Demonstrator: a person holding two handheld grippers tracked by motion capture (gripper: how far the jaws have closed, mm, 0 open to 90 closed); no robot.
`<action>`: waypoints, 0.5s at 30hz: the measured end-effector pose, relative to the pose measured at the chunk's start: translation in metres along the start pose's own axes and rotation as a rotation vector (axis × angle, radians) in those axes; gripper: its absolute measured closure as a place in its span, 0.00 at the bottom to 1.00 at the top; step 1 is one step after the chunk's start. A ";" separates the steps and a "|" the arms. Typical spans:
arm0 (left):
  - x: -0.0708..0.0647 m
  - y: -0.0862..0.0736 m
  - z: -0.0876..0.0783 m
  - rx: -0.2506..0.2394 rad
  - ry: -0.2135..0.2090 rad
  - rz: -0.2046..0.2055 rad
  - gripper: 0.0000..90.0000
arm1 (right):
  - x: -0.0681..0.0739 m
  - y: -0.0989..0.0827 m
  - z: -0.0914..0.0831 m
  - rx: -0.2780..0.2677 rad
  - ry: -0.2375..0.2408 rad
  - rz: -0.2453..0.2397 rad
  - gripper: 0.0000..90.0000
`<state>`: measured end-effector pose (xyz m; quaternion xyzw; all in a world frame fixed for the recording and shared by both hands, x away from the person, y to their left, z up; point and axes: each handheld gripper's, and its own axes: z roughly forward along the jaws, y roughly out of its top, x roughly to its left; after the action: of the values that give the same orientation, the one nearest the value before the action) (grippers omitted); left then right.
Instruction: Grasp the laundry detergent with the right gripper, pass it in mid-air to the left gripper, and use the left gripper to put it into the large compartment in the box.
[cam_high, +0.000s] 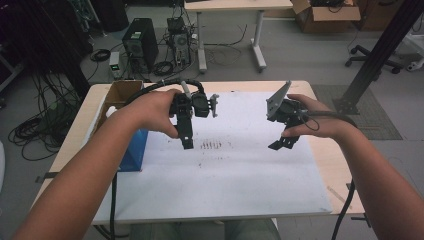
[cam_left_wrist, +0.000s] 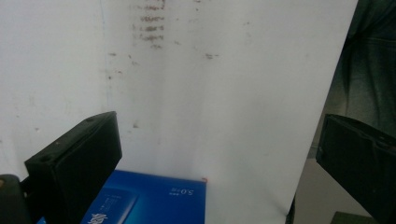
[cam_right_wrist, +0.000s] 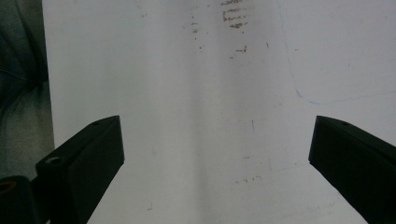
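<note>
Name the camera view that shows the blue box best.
The high view. There the blue box shows as a whole shape, at the white board's left edge beside the cardboard box. The left gripper view catches just its printed top, low between the jaws. The right gripper view looks at bare, stained board.

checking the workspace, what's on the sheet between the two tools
In the high view, just the white sheet with a patch of small dark marks lies between the left tool and right tool.

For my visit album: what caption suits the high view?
A person holds a left tool and right tool, both open, above a white sheet beside a blue box.
</note>
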<state>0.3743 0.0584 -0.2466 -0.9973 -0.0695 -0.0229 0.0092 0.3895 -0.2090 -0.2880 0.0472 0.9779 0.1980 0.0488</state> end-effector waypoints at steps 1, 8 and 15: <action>0.000 0.000 0.001 0.001 -0.005 -0.003 0.01 | 0.000 0.000 0.000 0.001 0.002 0.000 0.04; 0.002 -0.001 0.001 -0.005 0.000 -0.002 0.00 | 0.000 -0.001 0.003 0.014 0.008 0.006 0.04; 0.001 -0.003 0.000 -0.004 0.001 0.001 0.00 | 0.000 -0.002 0.002 0.016 0.006 0.008 0.04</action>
<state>0.3755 0.0611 -0.2468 -0.9973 -0.0691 -0.0235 0.0073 0.3893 -0.2104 -0.2906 0.0509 0.9793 0.1907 0.0445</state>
